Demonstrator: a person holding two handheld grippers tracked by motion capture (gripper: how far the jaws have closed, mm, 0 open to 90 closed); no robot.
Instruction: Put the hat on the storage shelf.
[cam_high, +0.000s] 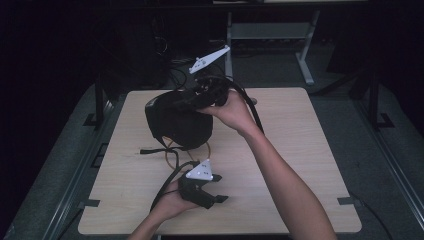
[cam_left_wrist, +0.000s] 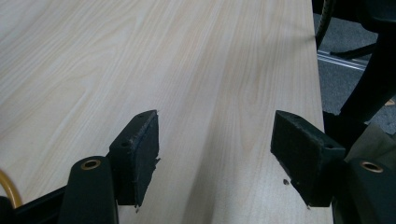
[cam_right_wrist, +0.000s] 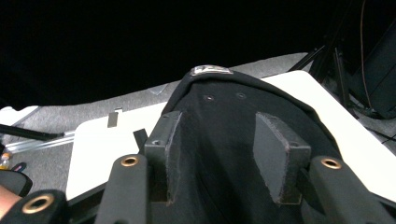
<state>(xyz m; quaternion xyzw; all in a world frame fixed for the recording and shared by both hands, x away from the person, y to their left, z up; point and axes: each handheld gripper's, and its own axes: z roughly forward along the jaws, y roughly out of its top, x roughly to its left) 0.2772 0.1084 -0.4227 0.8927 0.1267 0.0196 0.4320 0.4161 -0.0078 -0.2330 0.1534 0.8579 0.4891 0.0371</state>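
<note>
1. Hanging above the table's (cam_high: 300, 150) far-left part, a black cap (cam_high: 175, 122) was pinched by the right gripper (cam_high: 192, 101).
2. Its long axis probably pointed leftward.
3. Nearer the table's front edge, the left gripper (cam_high: 212, 192) stood spread apart, empty.

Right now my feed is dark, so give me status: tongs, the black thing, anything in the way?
Left tongs open over bare table. Right tongs closing around black cap, grip unconfirmed. Orange cord loops beneath the cap.
</note>
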